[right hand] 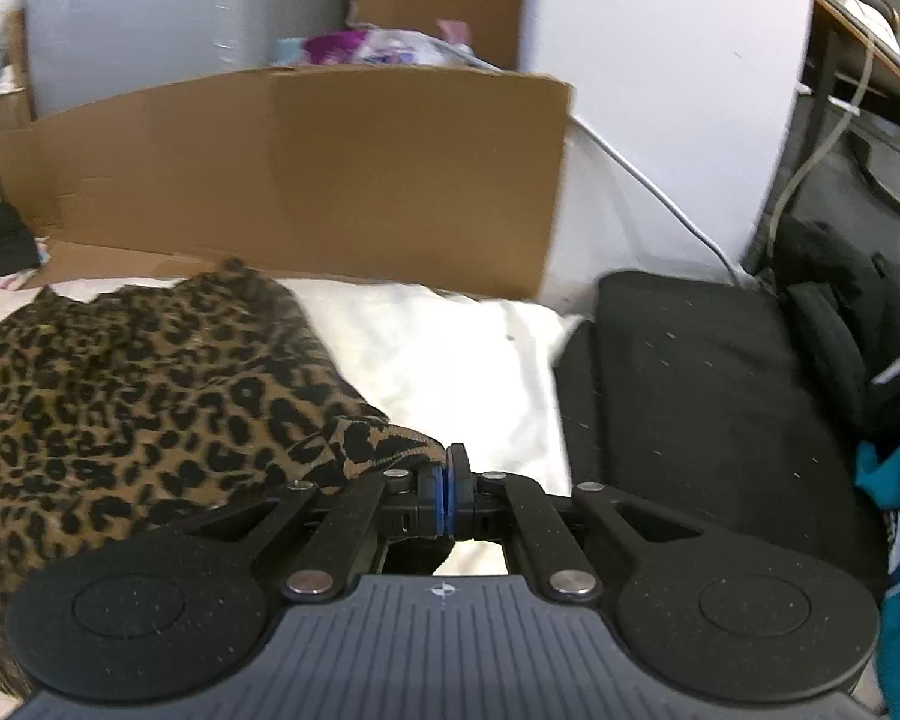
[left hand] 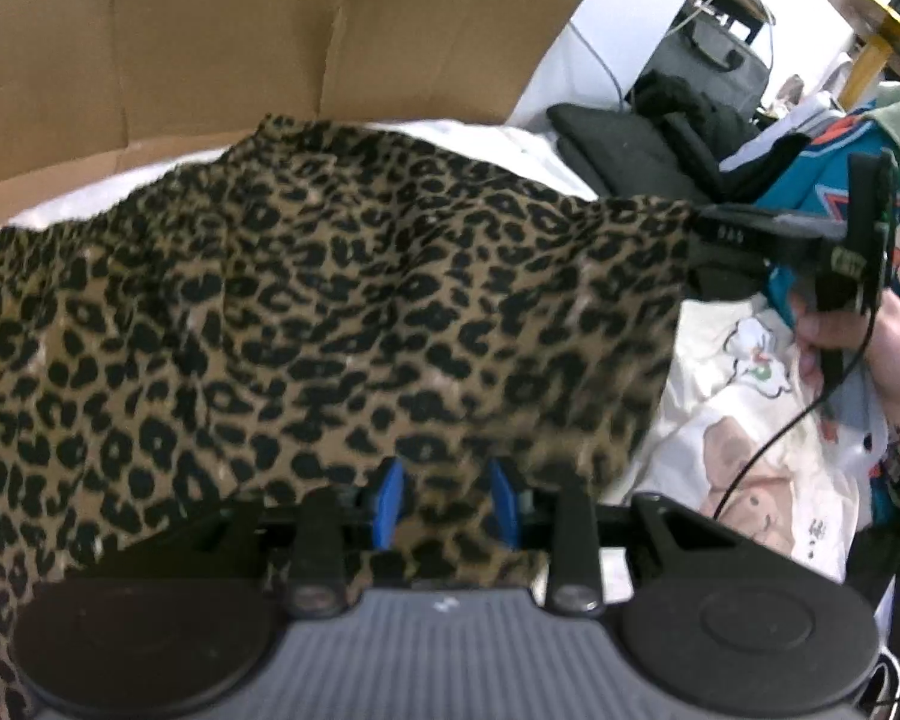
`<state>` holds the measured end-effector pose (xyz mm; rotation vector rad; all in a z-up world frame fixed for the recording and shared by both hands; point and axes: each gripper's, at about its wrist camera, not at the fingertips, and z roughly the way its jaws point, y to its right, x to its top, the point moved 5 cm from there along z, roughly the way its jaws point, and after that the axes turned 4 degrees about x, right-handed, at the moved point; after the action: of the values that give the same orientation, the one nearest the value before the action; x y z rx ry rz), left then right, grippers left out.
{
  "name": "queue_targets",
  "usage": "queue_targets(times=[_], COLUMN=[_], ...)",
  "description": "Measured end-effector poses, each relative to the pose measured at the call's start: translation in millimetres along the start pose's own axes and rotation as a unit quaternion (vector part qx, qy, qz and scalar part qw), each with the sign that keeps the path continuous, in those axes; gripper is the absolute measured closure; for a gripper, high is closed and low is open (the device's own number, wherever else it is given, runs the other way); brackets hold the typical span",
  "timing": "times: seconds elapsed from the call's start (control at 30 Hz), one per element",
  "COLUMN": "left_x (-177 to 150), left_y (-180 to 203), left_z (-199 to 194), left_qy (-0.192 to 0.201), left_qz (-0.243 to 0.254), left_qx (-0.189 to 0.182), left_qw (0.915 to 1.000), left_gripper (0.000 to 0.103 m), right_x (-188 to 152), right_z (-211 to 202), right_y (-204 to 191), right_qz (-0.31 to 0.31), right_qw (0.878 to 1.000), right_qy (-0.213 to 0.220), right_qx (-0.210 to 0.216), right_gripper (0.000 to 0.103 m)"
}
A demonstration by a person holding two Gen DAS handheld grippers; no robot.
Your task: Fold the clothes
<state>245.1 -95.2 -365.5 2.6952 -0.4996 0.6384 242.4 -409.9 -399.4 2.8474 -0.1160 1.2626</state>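
Leopard-print garment (left hand: 330, 312) — one. Grippers — two: left gripper (left hand: 447, 501), right gripper (right hand: 444, 495). Cardboard box (right hand: 306, 174) — one. Black cushion (right hand: 708, 396) — one. Teal garment (left hand: 810, 180) — one. Cream cartoon-print cloth (left hand: 744, 420) — one. White bedsheet (right hand: 450, 348) — one. Person's hand (left hand: 894, 348) — one in view.

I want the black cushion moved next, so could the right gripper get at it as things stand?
Probably not yet: the right gripper is shut on the leopard garment's corner. The black cushion lies just ahead on its right, nothing between.
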Motion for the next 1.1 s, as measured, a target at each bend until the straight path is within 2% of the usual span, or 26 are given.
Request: queue_targets(times=[0.13,0.33,0.4,0.47,0.53,0.57,0.67,0.87,0.93,1.1], left_x=[-8,-23,-30,-35,-39,-41,-46,-52,-55,-70], left_y=[-2,-7,-8,-8,-9,-9,-12,-12,-11,-12], left_z=[7,16,18,19,20,20,20,19,20,24], left_qy=[-0.017,-0.040,-0.049,-0.058,-0.064,-0.066,-0.071,-0.082,-0.087,-0.098], left_qz=[-0.001,0.002,0.003,0.003,0.003,0.002,-0.003,-0.006,-0.008,-0.022], left_qx=[-0.001,0.005,0.007,0.006,0.005,0.005,0.006,0.012,0.016,0.024], left_qw=[0.9999,0.9992,0.9988,0.9983,0.9979,0.9978,0.9975,0.9965,0.9960,0.9946], left_gripper=[0.069,0.067,0.067,0.066,0.066,0.066,0.065,0.064,0.060,0.057], right_x=[-8,-30,-34,-37,-40,-41,-47,-52,-50,-43], right_z=[4,18,20,18,13,12,7,7,8,7], right_y=[17,33,39,41,38,34,19,-4,-9,-20], right_qz=[0.017,0.033,0.045,0.043,0.020,-0.005,-0.077,-0.154,-0.175,-0.237], right_qw=[1.000,0.998,0.998,0.998,0.999,0.999,0.996,0.988,0.984,0.971], right_qy=[-0.008,-0.044,-0.053,-0.053,-0.047,-0.044,-0.038,-0.032,-0.028,-0.008], right_qx=[-0.002,-0.004,0.001,-0.001,-0.005,-0.008,-0.011,-0.012,-0.020,-0.022], right_gripper=[0.103,0.101,0.096,0.085,0.080,0.072,0.063,0.063,0.063,0.063])
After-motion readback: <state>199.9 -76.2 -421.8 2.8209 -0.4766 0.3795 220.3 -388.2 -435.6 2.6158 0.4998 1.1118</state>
